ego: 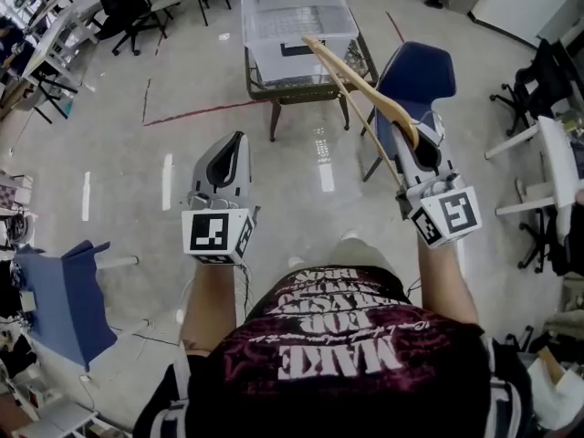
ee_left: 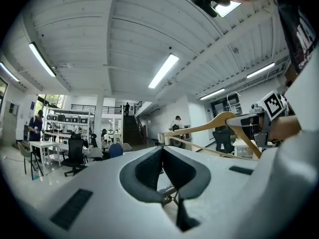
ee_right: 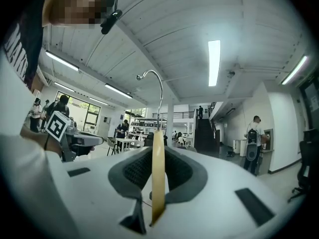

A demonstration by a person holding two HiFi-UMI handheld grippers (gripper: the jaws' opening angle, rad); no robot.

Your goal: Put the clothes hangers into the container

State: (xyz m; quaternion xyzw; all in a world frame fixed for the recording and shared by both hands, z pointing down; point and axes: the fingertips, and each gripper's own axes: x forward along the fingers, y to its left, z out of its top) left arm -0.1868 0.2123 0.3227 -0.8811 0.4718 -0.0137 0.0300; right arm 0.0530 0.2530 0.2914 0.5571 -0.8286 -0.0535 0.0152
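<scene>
My right gripper [ego: 424,126] is shut on a wooden clothes hanger [ego: 365,85], whose long arm reaches up and left over the edge of a clear plastic container [ego: 274,62]. In the right gripper view the hanger [ee_right: 158,173] stands edge-on between the pads, its metal hook [ee_right: 154,83] curving upward. My left gripper [ego: 239,140] hovers to the left over the floor, its jaws shut with nothing in them. The left gripper view shows the hanger [ee_left: 219,121] off to the right.
The container rests on a small dark-framed table [ego: 274,94]. A blue chair [ego: 415,76] stands right of it, just under my right gripper. Another blue seat [ego: 64,299] is at the lower left. Office chairs [ego: 128,7] and white desks [ego: 557,153] line the sides.
</scene>
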